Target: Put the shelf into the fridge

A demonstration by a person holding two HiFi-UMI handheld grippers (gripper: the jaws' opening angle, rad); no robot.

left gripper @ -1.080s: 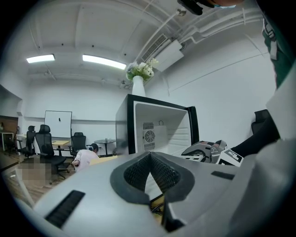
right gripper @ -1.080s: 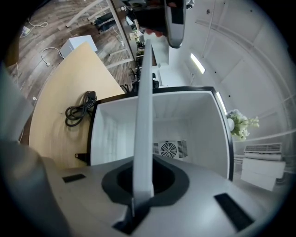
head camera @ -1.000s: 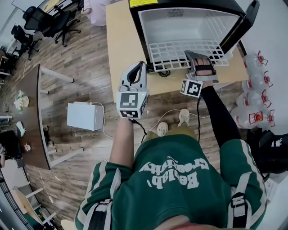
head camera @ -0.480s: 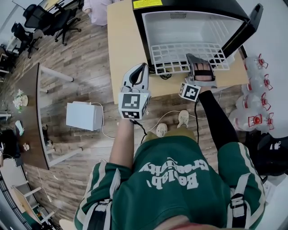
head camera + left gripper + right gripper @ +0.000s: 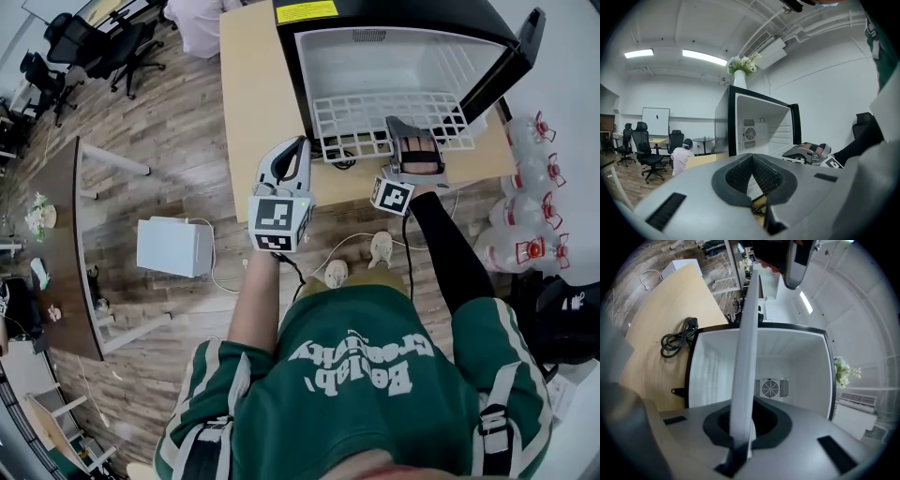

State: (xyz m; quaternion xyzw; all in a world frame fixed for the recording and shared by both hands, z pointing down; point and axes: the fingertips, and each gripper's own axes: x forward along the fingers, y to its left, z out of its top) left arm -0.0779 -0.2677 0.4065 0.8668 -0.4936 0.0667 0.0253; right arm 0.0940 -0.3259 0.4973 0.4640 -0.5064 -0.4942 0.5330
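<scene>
A black fridge (image 5: 394, 37) with a white inside lies open on the wooden table (image 5: 258, 103). The white wire shelf (image 5: 375, 117) lies flat, sticking out of the fridge's mouth. My right gripper (image 5: 405, 128) is shut on the shelf's near edge. In the right gripper view the shelf (image 5: 746, 348) runs edge-on from the right gripper (image 5: 743, 427) toward the fridge (image 5: 801, 366). My left gripper (image 5: 298, 147) hangs over the table edge left of the shelf, shut and empty. In the left gripper view the left gripper (image 5: 751, 159) has its pads together, with the fridge (image 5: 759, 126) ahead.
The fridge door (image 5: 511, 52) stands open at the right. A coiled black cable (image 5: 339, 155) lies on the table by the shelf. Water bottles (image 5: 530, 202) stand on the floor at the right, a white box (image 5: 171, 246) at the left. A dark table (image 5: 66, 244) and office chairs (image 5: 94, 42) lie farther left.
Little has moved. My right gripper keeps its hold on the shelf's near edge. My left gripper has drifted slightly toward me and to the right.
</scene>
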